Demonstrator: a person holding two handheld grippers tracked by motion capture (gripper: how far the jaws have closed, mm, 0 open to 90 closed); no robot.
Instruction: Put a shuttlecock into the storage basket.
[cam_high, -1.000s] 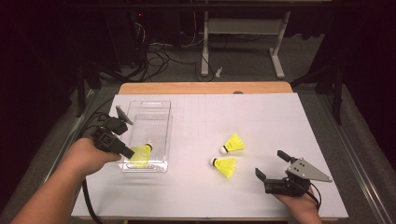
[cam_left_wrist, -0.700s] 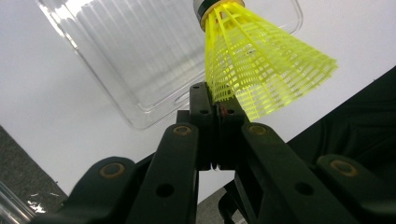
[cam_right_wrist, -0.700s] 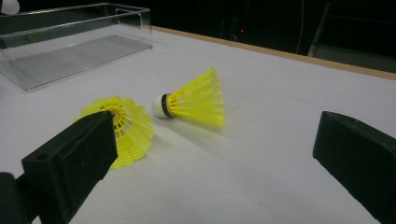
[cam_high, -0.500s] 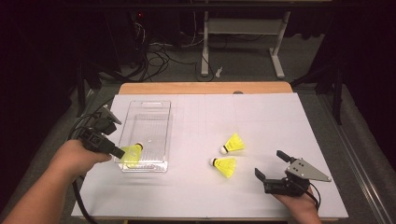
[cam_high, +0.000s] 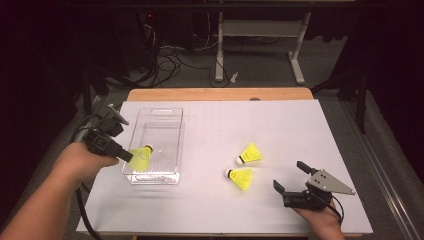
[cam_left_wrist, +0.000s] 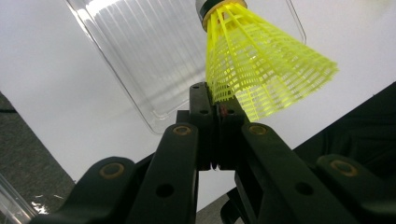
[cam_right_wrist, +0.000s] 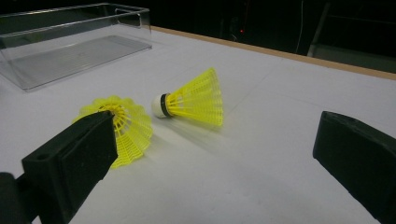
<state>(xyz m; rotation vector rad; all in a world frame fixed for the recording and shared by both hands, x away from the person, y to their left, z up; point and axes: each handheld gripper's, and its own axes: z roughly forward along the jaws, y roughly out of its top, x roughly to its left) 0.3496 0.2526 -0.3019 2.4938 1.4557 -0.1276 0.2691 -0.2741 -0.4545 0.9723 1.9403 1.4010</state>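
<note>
My left gripper (cam_high: 126, 153) is shut on the skirt of a yellow shuttlecock (cam_high: 140, 156), held over the near left corner of a clear plastic bin (cam_high: 156, 111). In the left gripper view the jaws (cam_left_wrist: 217, 100) pinch the mesh edge of that shuttlecock (cam_left_wrist: 261, 65), whose cork points away over the bin (cam_left_wrist: 140, 51). Two more yellow shuttlecocks (cam_high: 250, 153) (cam_high: 240, 178) lie on the white table. My right gripper (cam_high: 291, 181) stands open just right of them. Its view shows the nearer shuttlecock (cam_right_wrist: 122, 122) beside its left jaw and the farther one (cam_right_wrist: 195, 100) ahead.
The white table sheet (cam_high: 280, 125) ends in a wooden strip (cam_high: 220, 94) at the far edge. Beyond it are a dark floor, cables and a desk frame (cam_high: 257, 30). The bin (cam_right_wrist: 70, 51) lies off to the left in the right gripper view.
My left gripper has drawn back to the left and slightly up with the shuttlecock, from inside the bin toward its left wall. The right gripper has stayed put.
</note>
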